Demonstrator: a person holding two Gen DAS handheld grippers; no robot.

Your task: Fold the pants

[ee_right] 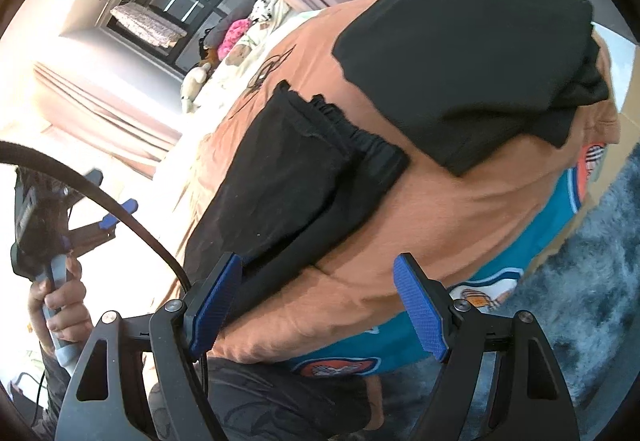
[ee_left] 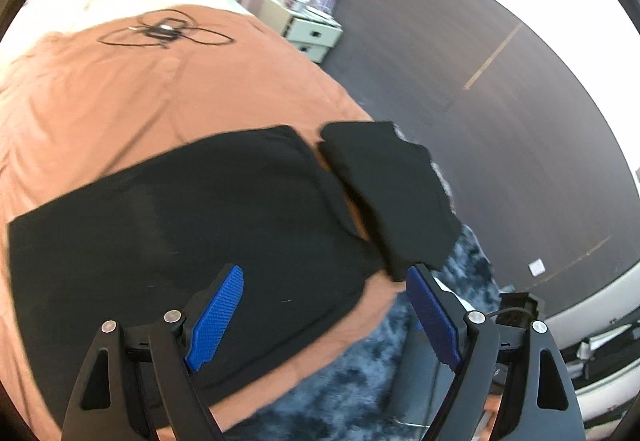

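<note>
Pants (ee_right: 288,177) flat on the orange bed (ee_left: 120,97), already doubled over. Left gripper (ee_left: 324,281) and right gripper (ee_right: 320,273) both wide open, empty. Best pinching both corners evenly, folding slow.

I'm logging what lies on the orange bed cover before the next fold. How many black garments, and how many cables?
Black fabric garments: 2, the flat black pants and a folded black garment beside them, apart.
Black coiled cables: 1, the black coiled cable farther up the orange bed cover.
Total: 3
</note>
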